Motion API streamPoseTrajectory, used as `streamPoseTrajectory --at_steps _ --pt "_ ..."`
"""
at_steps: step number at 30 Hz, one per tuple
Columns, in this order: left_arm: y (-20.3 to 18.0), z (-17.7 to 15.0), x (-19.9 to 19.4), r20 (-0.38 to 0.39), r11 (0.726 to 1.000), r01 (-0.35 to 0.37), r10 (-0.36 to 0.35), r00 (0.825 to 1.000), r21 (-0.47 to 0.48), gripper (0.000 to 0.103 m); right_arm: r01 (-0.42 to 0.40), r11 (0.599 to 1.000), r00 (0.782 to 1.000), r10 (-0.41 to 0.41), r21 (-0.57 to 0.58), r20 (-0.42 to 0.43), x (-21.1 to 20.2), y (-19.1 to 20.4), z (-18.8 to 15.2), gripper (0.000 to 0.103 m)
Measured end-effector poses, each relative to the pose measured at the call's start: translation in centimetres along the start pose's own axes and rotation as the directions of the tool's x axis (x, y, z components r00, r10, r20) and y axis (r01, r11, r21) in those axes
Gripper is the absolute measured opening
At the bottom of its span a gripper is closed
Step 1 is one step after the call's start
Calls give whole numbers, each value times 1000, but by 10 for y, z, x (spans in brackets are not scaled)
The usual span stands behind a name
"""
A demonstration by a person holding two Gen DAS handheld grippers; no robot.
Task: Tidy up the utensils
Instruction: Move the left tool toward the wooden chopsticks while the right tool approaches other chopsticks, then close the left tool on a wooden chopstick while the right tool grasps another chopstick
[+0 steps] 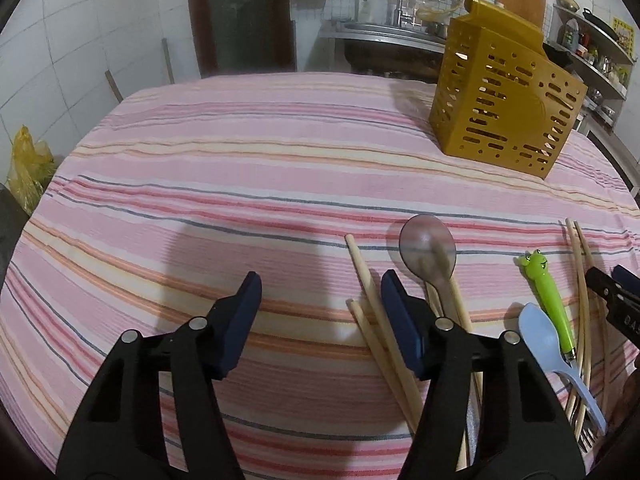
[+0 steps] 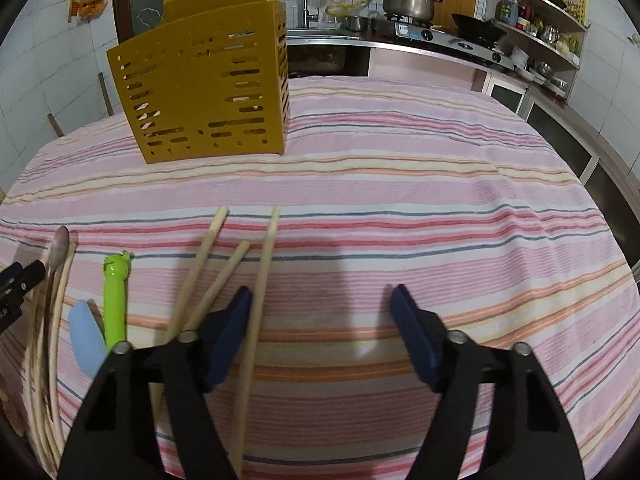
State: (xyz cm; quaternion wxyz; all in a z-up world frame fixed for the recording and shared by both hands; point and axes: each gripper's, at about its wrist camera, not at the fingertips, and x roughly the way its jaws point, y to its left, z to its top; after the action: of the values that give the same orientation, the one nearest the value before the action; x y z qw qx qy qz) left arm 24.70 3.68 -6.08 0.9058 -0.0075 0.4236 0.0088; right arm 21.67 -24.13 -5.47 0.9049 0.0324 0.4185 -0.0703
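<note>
A yellow slotted utensil holder (image 1: pixel 504 108) (image 2: pixel 208 88) stands upright at the far side of the striped tablecloth (image 1: pixel 240 168). Near the front edge lie wooden chopsticks (image 1: pixel 368 280) (image 2: pixel 208 248), a metal spoon (image 1: pixel 426 246), a green frog-handled utensil (image 1: pixel 548 292) (image 2: pixel 115 296) and a blue plastic spoon (image 1: pixel 538 332) (image 2: pixel 86 336). My left gripper (image 1: pixel 320 280) is open over bare cloth, its right finger beside the chopsticks. My right gripper (image 2: pixel 320 292) is open too; one chopstick (image 2: pixel 266 264) lies on the cloth just inside its left finger, not pressed by the pads.
A sink and hanging utensils, a stove with a steel pot (image 2: pixel 408 2) and shelves (image 2: pixel 536 28) line the far wall behind the table. A yellow bag (image 1: pixel 26 168) sits beyond the table's left edge. A fork (image 1: pixel 588 432) lies under the blue spoon.
</note>
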Motion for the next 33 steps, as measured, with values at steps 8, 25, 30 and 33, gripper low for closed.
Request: streamPoseTrajectory --at_steps 8,25,30,33 --pt "-7 2 6 -22 1000 -18 18 1000 25 59 -10 1000 1000 10 15 -14 10 12 15 47" --pt "-31 13 17 -87 994 -81 87 992 74 10 -16 999 1000 16 38 -19 16 14 26 22" --pt "-24 18 19 -98 998 -51 54 994 35 7 -32 998 999 32 55 -8 15 9 28 8" --pt "-20 18 18 -96 999 -40 42 994 26 5 -44 997 999 44 57 10 9 8 26 7"
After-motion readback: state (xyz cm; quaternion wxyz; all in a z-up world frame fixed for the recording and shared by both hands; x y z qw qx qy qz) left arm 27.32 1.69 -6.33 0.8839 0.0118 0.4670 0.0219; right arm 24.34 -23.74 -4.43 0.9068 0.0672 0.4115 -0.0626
